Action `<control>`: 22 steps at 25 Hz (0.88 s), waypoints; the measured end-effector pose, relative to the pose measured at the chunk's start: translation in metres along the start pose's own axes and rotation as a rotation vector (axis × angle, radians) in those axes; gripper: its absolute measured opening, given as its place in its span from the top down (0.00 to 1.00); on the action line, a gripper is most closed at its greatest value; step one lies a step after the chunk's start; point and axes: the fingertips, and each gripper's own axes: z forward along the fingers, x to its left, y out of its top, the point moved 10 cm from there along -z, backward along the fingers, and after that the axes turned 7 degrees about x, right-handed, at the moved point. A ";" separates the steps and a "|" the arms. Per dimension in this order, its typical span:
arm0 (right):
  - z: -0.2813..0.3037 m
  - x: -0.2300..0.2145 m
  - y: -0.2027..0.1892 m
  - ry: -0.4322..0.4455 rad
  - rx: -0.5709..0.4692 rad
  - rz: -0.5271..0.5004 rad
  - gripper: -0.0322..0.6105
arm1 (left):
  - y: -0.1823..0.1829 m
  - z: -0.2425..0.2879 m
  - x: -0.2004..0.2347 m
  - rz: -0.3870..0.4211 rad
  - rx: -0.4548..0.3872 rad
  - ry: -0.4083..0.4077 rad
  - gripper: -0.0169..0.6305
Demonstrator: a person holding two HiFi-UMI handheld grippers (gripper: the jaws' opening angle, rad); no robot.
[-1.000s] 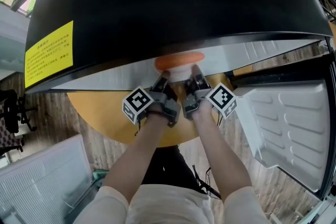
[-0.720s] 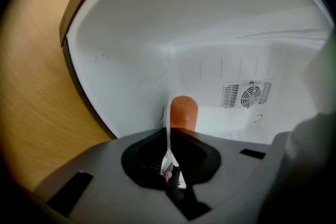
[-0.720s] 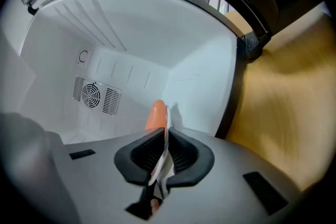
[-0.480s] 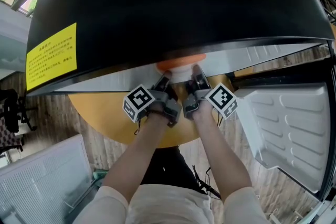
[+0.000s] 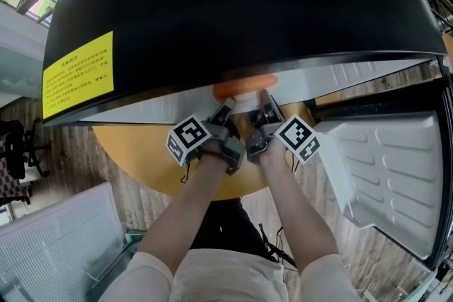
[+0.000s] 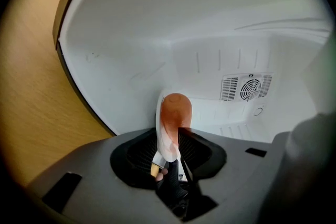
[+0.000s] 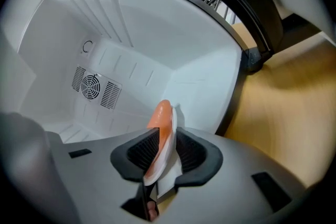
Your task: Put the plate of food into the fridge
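While stretched forward, grips the plate (image 5: 244, 86) by its near rim with both claws at once. Has the left claw (image 6: 169, 152) clenched on that rim, ribbed pads (image 6: 139, 155) pressed to both faces, with the white edge and orange upper side standing up between them. Has the right claw (image 7: 167, 155) clenched likewise on the same rim, just right of the left one; from the head view, sets the two side by side and almost touching. Cannot tell what food lies on the plate: shows only as an orange disc, edge-on.

Holds the plate about level at the mouth of the fridge (image 5: 233, 3), far edge tucked under the black top, near edge out over the round wooden counter (image 5: 127, 152). Looks past the plate into a bare white compartment with a fan vent (image 6: 247, 87) on the far wall; shows no shelf and no other goods in either gripper view. Has the door (image 5: 396, 166) standing open at the right.

Judged from this: opening done, carrying done, plate partway across the threshold. Left to do: push further in, set down inside, loosen both claws, draw back, shut the door. Worth minding the tilt of the plate and the low black top above it.
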 end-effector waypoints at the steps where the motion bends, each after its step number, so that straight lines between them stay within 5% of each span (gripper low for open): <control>1: -0.001 0.000 0.000 -0.008 -0.001 -0.009 0.80 | -0.002 0.000 0.000 0.000 0.008 0.005 0.78; 22: -0.038 -0.002 -0.015 -0.021 0.019 0.006 0.79 | -0.018 -0.036 0.001 0.061 0.080 0.034 0.77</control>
